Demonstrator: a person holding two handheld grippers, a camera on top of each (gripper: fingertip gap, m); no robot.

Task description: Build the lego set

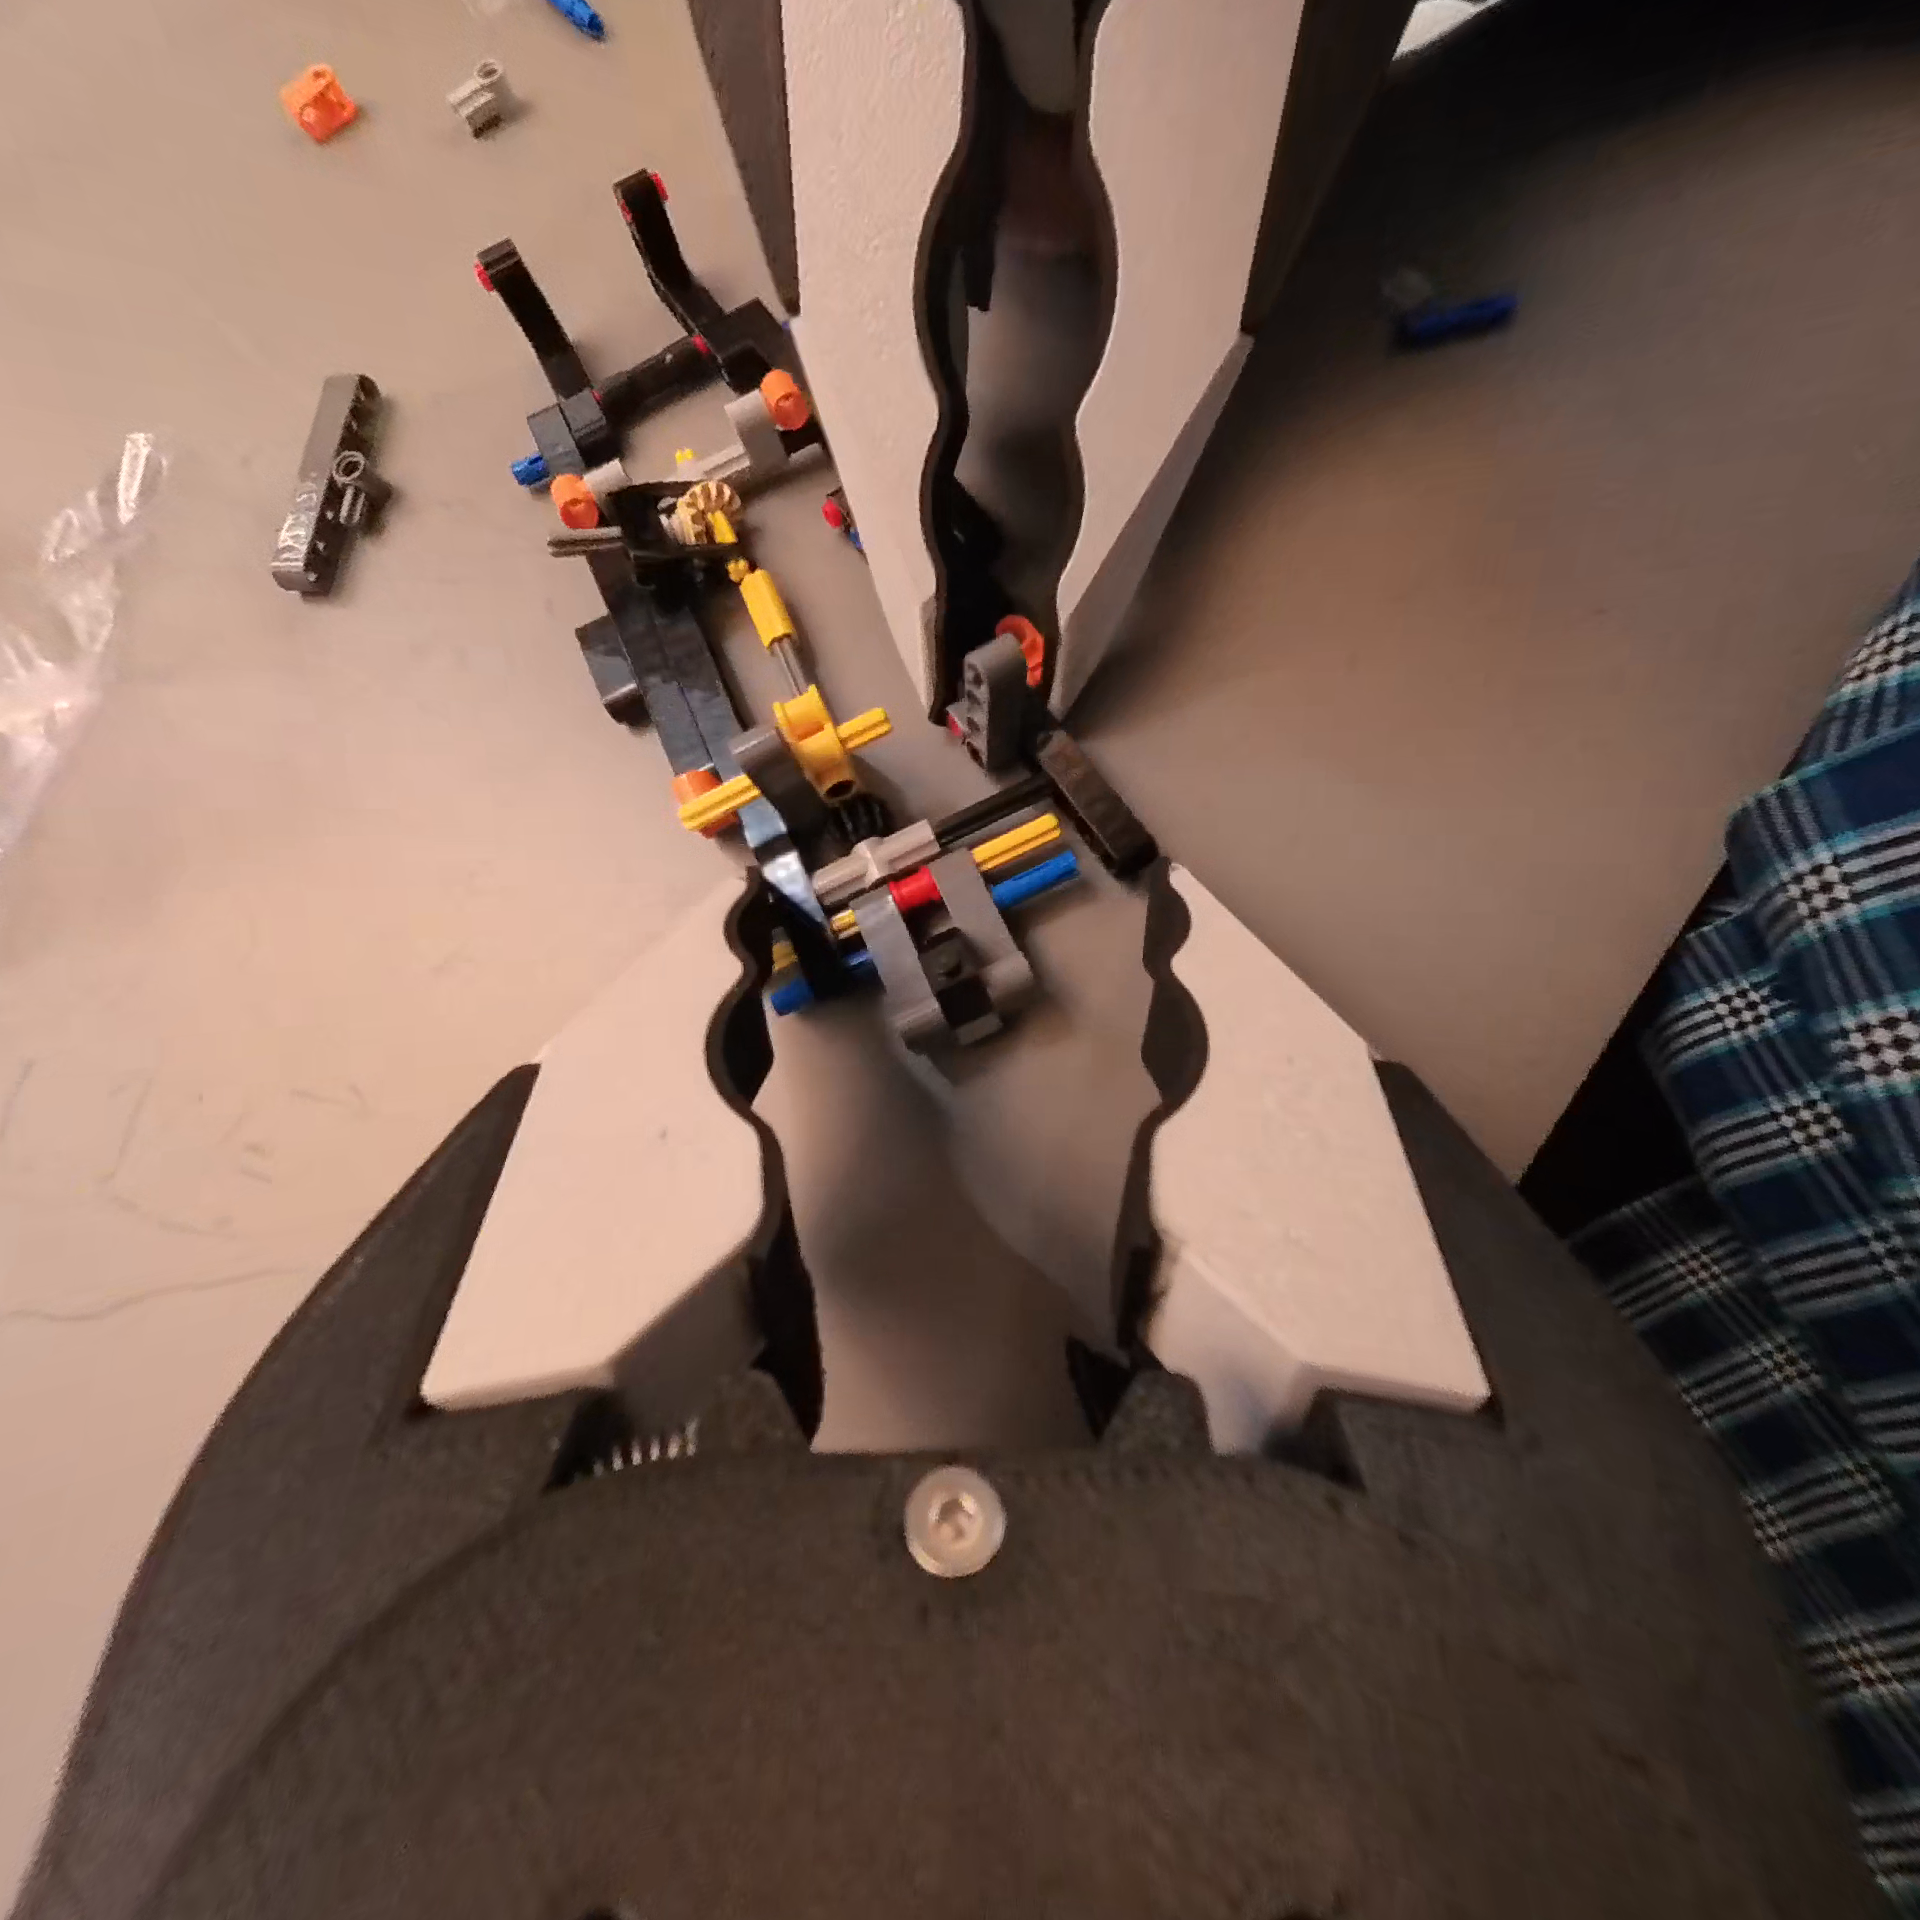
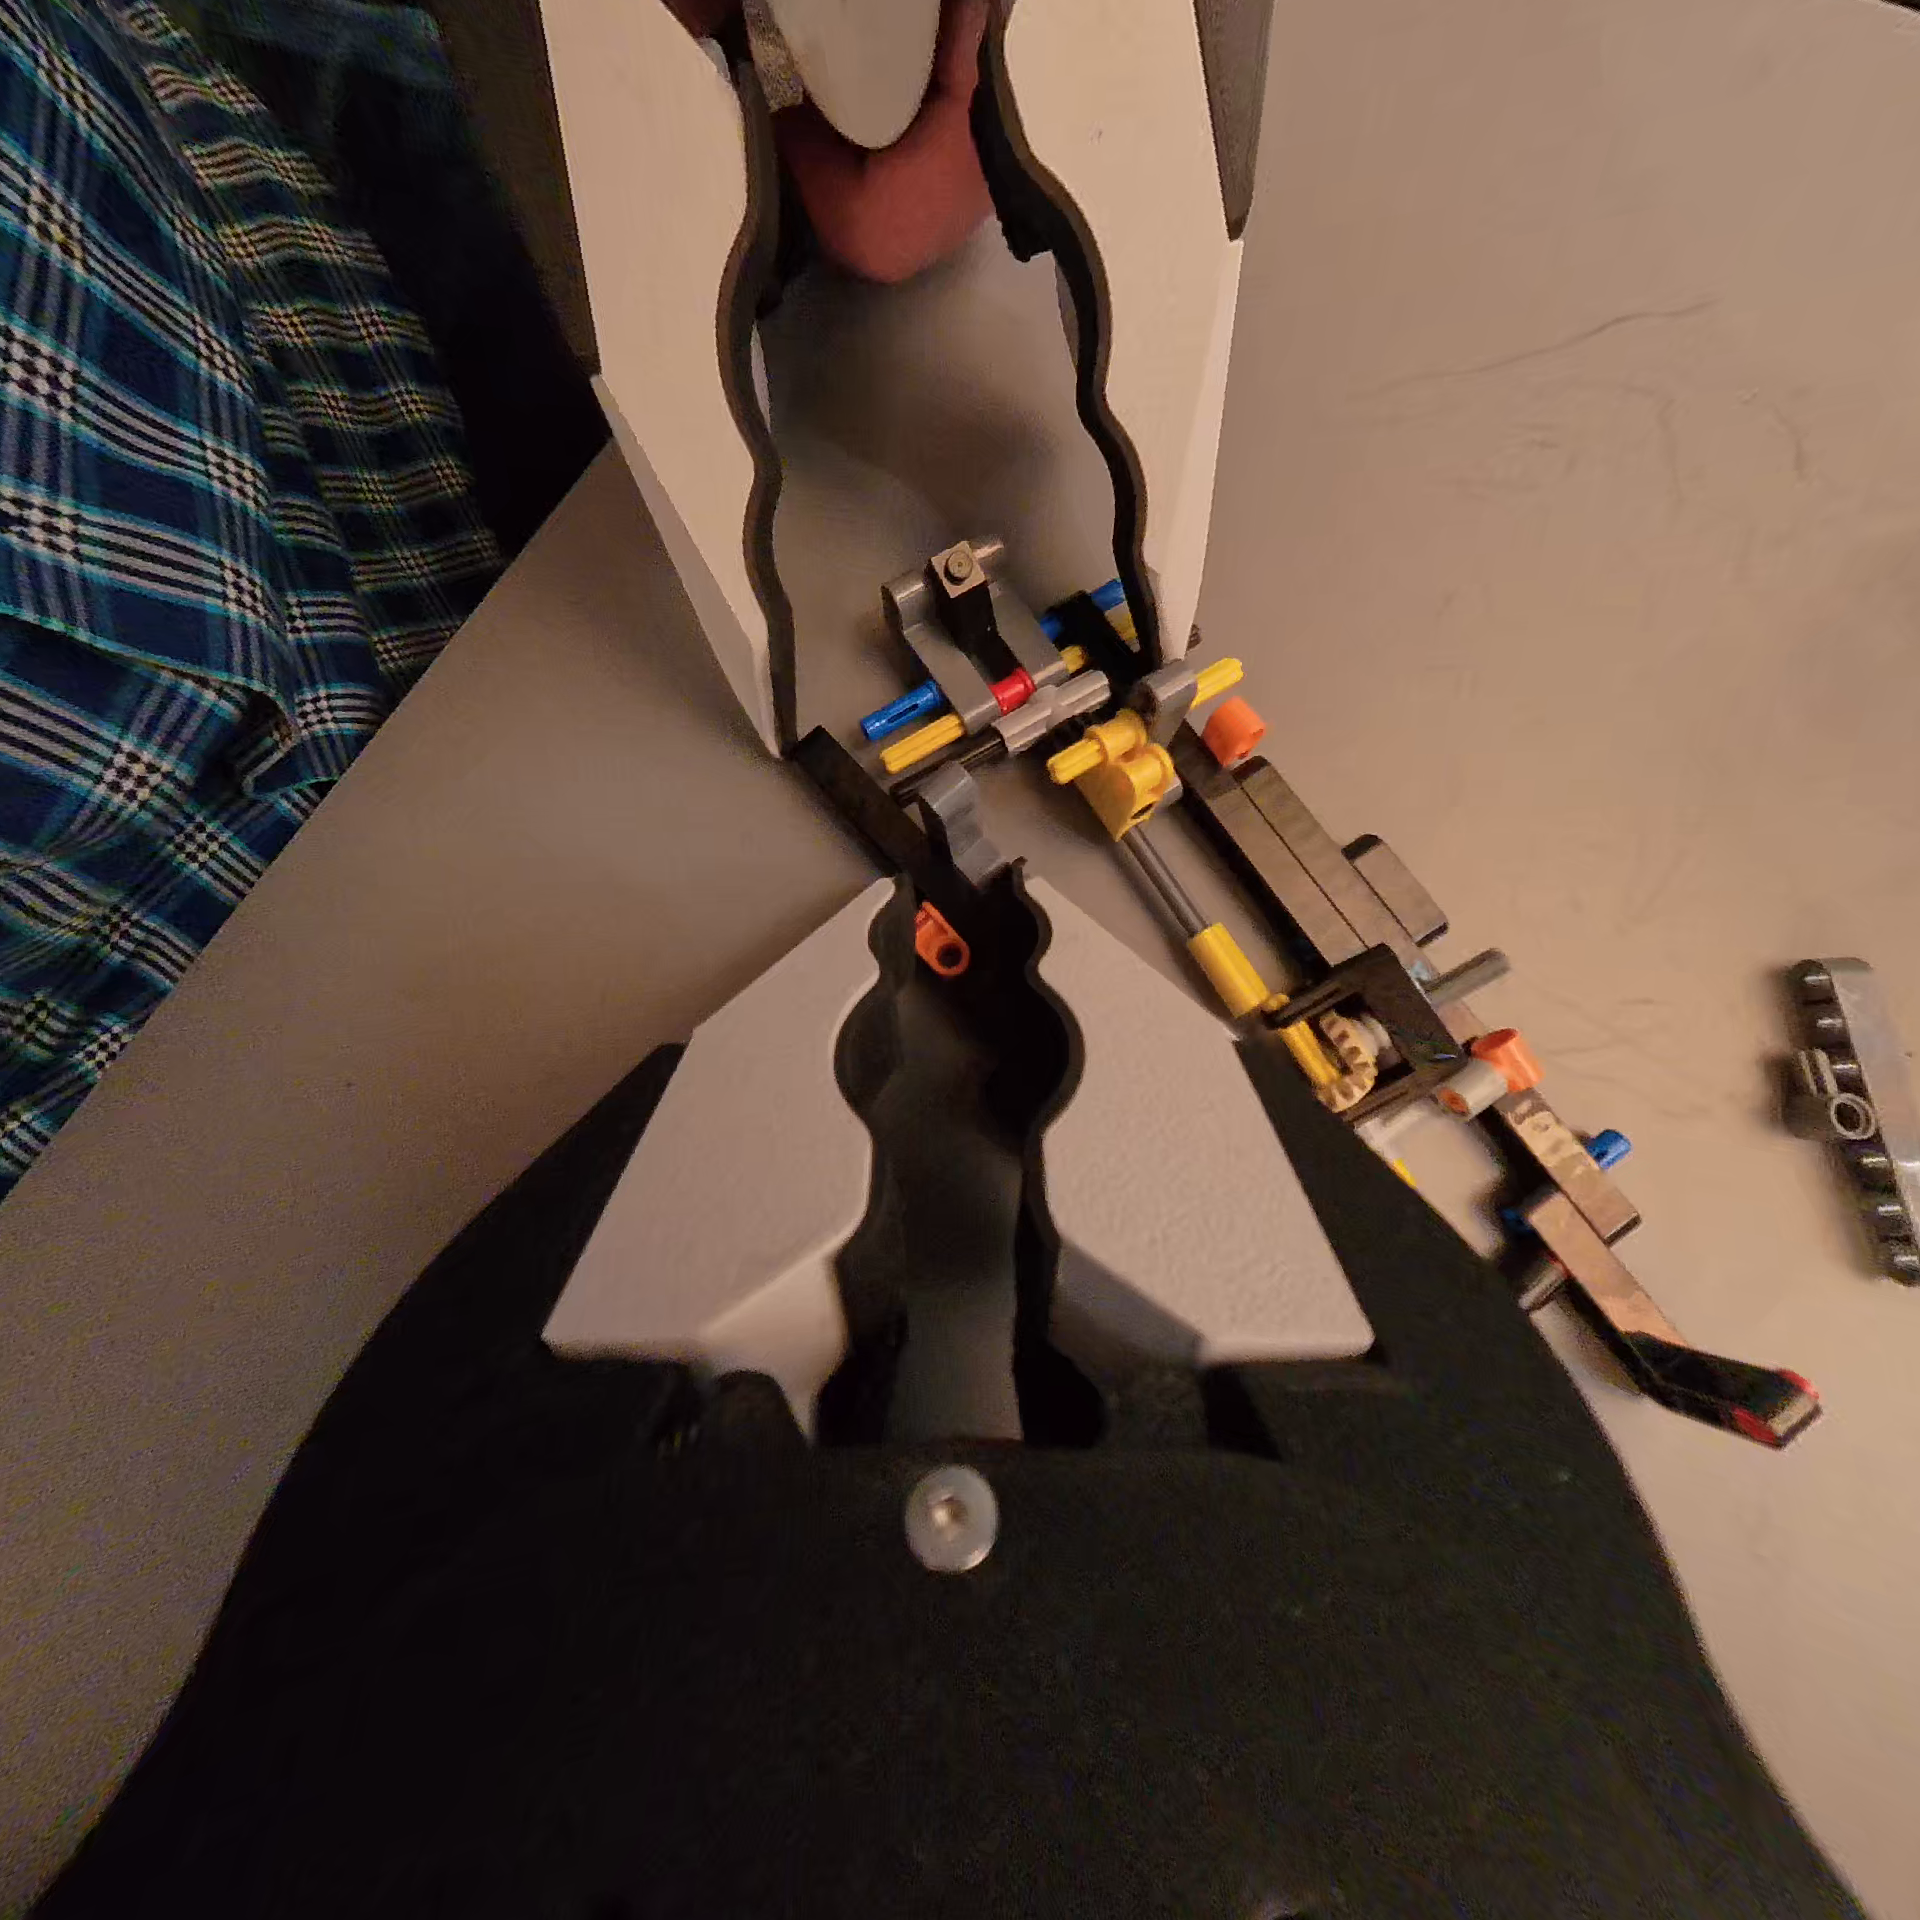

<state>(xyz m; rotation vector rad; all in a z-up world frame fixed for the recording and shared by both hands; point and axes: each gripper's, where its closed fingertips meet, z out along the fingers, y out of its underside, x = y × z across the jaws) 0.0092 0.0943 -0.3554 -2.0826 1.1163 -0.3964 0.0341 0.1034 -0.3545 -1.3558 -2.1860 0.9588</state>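
A long lego assembly (image 1: 816, 743) of black beams, yellow axle parts, and orange and blue pins lies on the beige table. My left gripper (image 1: 956, 894) straddles its near end, and both fingertips touch its sides. It shows from the other side in the right wrist view (image 2: 971, 686). My right gripper (image 2: 951, 894) is shut on a small grey connector (image 2: 961, 821) with an orange pin (image 2: 940, 930). It holds the connector against a black beam (image 2: 842, 779) at the assembly's (image 2: 1122, 769) side. The right gripper (image 1: 992, 717) and connector (image 1: 995, 698) also show in the left wrist view.
A loose dark grey beam with a small connector (image 1: 327, 488) (image 2: 1860, 1122) lies beside the assembly. An orange piece (image 1: 319, 101), a small grey piece (image 1: 480, 96), a blue pin (image 1: 1455, 317) and a clear plastic bag (image 1: 73, 582) lie around. A person's plaid sleeve (image 2: 187, 520) is past the table edge. Left and right tips are no more than a few centimetres apart. From the right gripper's tips to the small grey piece (image 1: 480, 96) is close to 20 cm.
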